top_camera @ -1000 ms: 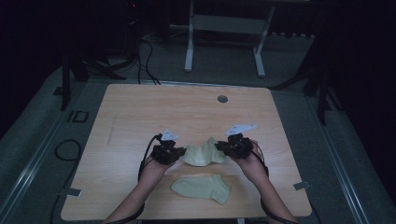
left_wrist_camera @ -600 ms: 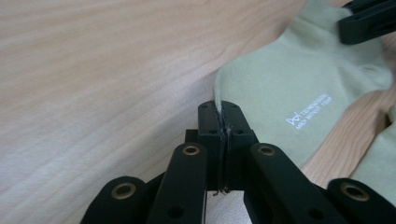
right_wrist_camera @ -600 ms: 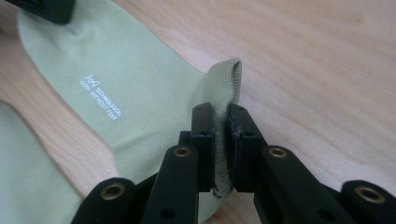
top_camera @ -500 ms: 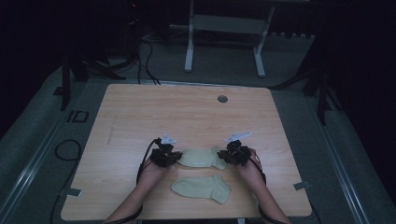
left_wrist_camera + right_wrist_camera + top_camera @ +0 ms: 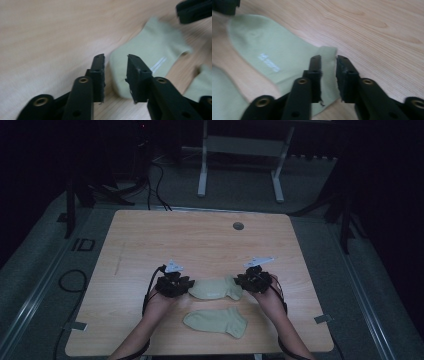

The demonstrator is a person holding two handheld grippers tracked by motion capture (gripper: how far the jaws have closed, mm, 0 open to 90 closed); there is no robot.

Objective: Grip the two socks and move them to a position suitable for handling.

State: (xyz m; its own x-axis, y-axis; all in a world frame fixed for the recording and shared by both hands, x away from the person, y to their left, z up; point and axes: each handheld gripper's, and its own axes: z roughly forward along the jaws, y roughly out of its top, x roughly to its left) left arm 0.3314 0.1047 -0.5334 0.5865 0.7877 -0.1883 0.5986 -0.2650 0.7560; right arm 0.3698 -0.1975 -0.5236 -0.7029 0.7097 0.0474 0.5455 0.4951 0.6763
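The upper sock (image 5: 216,289) lies flat on the bench (image 5: 150,240), stretched between my two tools. My left tool (image 5: 176,285) stands at its toe end, jaws just opened, pads clear of the cloth. My right tool (image 5: 254,280) stands at its cuff, likewise just released. A second sock (image 5: 216,322) lies just nearer me.

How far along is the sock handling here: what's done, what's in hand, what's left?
Done: the far sock lies flat on the table, the near sock just in front of it. In hand: the left claw and right claw have just been opening at its two ends; a gap shows between each claw's jaws, fabric no longer pinched. Left: probably pairing or folding the two socks.
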